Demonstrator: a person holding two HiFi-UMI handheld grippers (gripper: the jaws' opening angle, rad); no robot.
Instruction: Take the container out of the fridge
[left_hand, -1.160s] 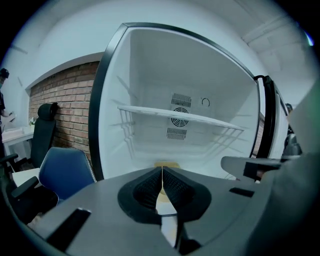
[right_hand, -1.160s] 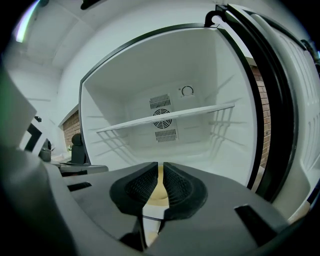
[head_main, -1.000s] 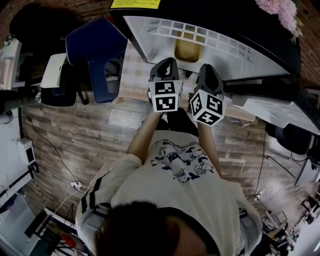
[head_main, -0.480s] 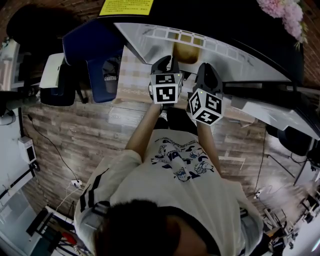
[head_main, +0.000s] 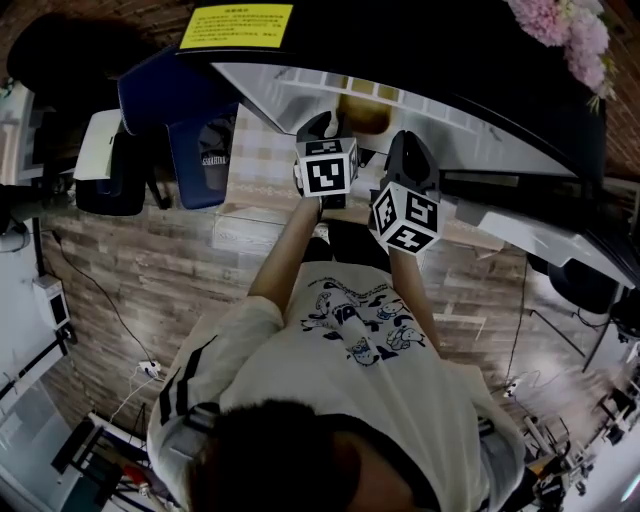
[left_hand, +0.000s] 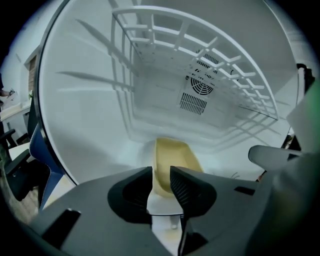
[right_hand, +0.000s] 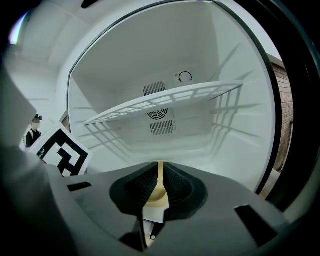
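Observation:
A pale yellow container (left_hand: 172, 155) stands on the white floor of the open fridge (head_main: 300, 85). In the head view only part of the container (head_main: 368, 115) shows, under the fridge's top edge. My left gripper (left_hand: 161, 172) has its jaws close together on the container's left wall. In the right gripper view a thin yellow edge of the container (right_hand: 158, 192) sits pinched between the jaws of my right gripper (right_hand: 159, 172). From above, the left gripper (head_main: 330, 125) and right gripper (head_main: 408, 148) reach side by side into the fridge mouth.
A white wire shelf (right_hand: 165, 102) spans the fridge above the container, with a round fan vent (left_hand: 200, 85) on the back wall. A blue chair (head_main: 190, 120) stands left of the fridge. Pink flowers (head_main: 565, 25) lie on the fridge top at the right.
Both grippers have moved a little further forward into the fridge mouth. More of the container is now hidden under the fridge's top edge.

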